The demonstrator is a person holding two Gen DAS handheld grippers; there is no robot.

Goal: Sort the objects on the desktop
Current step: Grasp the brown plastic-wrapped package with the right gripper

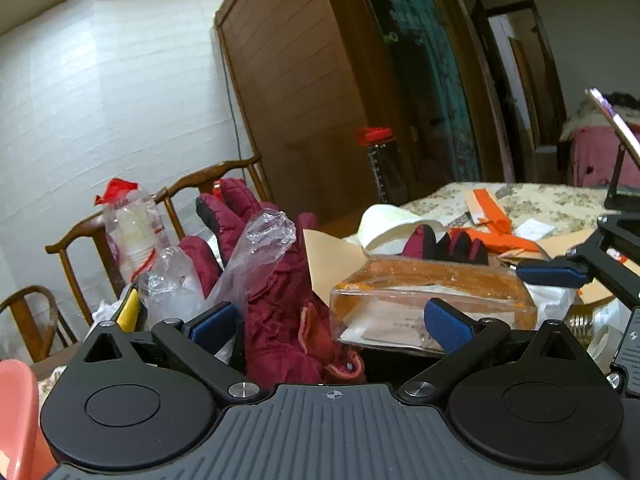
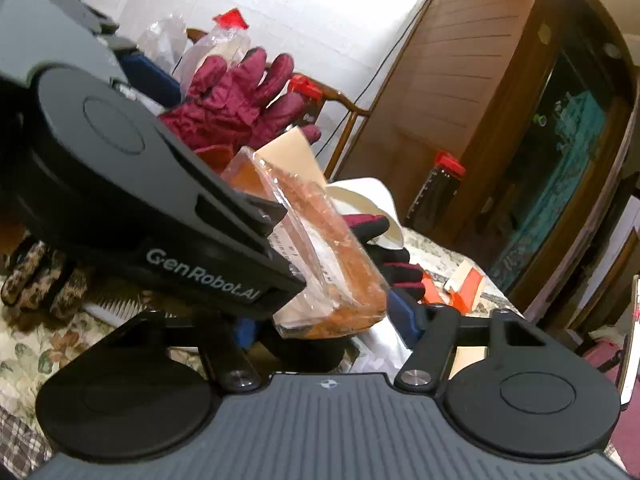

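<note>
My left gripper (image 1: 328, 320) is wide open around a maroon glove (image 1: 280, 304) and the near end of a clear orange-edged pouch (image 1: 432, 300) with papers inside. Clear plastic wrap (image 1: 260, 244) lies on the glove. In the right wrist view the left gripper body (image 2: 132, 184) crosses the picture, with the glove (image 2: 236, 100) and the pouch (image 2: 328, 256) beside it. My right gripper (image 2: 332, 324) is open with the pouch's lower end between its blue pads (image 2: 404, 312). A second maroon and black glove (image 1: 444, 244) lies behind the pouch.
The table has a floral cloth (image 1: 532, 200) with orange paper strips (image 1: 496, 220), a white curled sheet (image 1: 384, 224) and a tan envelope (image 1: 332, 256). Wooden chairs (image 1: 80, 248) stand at left, a red-capped bottle (image 1: 380, 160) and wardrobe behind. A leopard-print glove (image 2: 36, 276) and a comb lie left.
</note>
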